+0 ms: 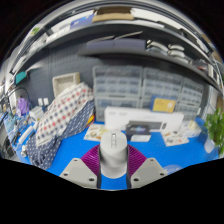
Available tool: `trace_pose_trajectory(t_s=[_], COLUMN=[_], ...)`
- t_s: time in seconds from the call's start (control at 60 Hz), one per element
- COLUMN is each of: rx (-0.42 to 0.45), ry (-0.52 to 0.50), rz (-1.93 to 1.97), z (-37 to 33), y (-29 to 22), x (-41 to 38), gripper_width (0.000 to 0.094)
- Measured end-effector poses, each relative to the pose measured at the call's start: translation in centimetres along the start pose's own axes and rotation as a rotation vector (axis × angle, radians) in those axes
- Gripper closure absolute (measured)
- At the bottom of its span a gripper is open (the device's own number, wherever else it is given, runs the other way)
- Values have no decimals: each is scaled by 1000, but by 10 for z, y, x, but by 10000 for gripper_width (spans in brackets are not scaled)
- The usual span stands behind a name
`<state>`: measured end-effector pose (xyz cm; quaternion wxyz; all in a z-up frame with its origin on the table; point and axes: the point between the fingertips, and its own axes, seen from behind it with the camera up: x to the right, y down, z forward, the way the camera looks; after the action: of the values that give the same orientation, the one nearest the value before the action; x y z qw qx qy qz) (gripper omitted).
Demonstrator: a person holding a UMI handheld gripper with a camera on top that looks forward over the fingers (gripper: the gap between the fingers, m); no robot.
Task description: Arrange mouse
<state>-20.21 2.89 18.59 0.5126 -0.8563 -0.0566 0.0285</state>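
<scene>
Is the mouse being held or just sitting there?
Held: both jaws of the gripper press the white mouse's sides, above the blue table.

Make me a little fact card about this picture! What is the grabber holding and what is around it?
held thing: white plastic computer mouse, between the tool's fingers
tool: both purple pads press the mouse's sides
under it: blue mat
beyond the mouse: white box-shaped machine
beside the mat: plaid cloth draped over something
far side: green plant

Pale grey fingers (78, 170) with magenta pads (93, 158)
</scene>
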Motion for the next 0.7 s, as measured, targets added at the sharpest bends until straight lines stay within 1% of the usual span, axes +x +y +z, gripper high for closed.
trace_pose_trajectory(t_s=[0.067,0.133,0.2,0.25,0.317,0.367,0.517,0.6,0.7], rx=[51,67,68,63,7,-57,-237,-297,-357], ry=[27,58,88,104,127,142,127,116,98], rz=[1,-17,-17,-2,8,10,39,62,70], z=[-17,-30,-38,-40,-33,-29,-12,-4,-1], y=[-28,-40,-38,-23,8,43,143,183,214], x=[48,96,144,175,213,236,269,273,273], gripper_width=[586,587,585,587,587,589,592,589,588])
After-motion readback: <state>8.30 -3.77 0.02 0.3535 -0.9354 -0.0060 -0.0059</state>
